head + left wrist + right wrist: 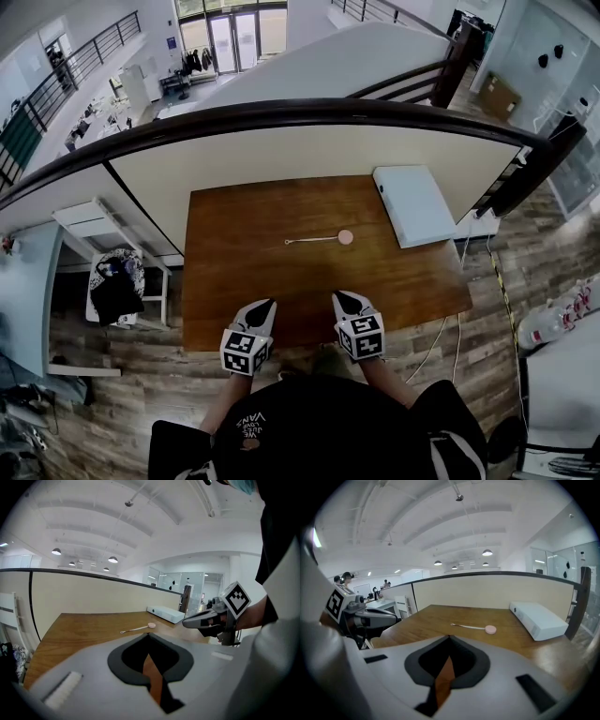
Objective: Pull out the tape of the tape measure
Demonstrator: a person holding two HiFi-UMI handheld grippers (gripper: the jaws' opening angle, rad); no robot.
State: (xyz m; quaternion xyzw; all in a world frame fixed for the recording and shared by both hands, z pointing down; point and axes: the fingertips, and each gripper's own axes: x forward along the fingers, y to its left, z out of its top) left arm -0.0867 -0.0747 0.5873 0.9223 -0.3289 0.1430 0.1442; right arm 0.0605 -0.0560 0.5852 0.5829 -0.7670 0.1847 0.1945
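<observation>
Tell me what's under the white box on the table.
Only the wooden table shows beneath the white box, which lies flat at its far right corner. Whatever might sit under the box is covered.

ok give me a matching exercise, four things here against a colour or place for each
1 tape measure
2 box
3 left tool
4 table

a white, table's far right
b brown wood
c pink, mid-table
d shut, at the near edge

Pairs: 1-c, 2-a, 3-d, 4-b
</observation>
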